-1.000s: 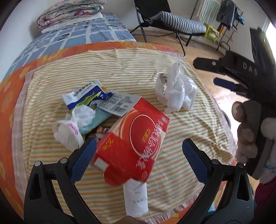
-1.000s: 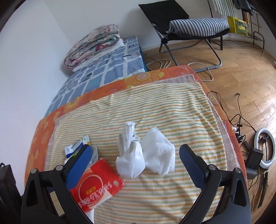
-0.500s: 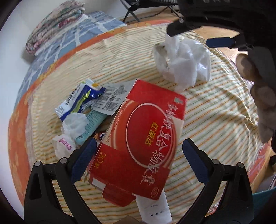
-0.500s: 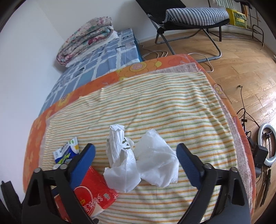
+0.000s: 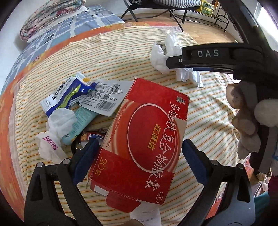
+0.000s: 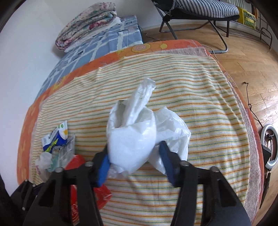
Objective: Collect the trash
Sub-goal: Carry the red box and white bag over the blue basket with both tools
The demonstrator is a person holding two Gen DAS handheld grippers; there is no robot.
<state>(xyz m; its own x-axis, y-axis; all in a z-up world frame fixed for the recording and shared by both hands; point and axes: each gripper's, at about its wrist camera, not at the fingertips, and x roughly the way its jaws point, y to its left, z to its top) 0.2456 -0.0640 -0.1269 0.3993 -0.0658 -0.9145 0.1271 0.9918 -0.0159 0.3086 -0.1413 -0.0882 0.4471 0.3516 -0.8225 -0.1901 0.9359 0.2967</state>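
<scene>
A red cardboard box [image 5: 147, 132] with white lettering lies tilted on a pile of trash on the striped cloth [image 5: 121, 52]. My left gripper [image 5: 139, 160] stands open astride its near end, blue pads at either side. A crumpled white plastic bag [image 6: 132, 139] sits further right on the cloth. My right gripper [image 6: 135, 165] is closing on it, both pads pressing into its lower bulge. In the left wrist view that bag [image 5: 159, 55] shows behind the right tool's black frame [image 5: 217, 55], held by a gloved hand [image 5: 246, 118].
Left of the box lie a blue-and-white wrapper [image 5: 67, 93], a printed sachet [image 5: 104, 99], a teal packet [image 5: 81, 121] and a white "Lakers" tissue [image 5: 50, 142]. A folded quilt [image 6: 86, 22], a folding chair [image 6: 199, 10] and a ring light [image 6: 269, 144] surround the cloth.
My right gripper sank onto the white bag and its jaws narrowed around it. My left gripper dropped closer over the red box, then held still.
</scene>
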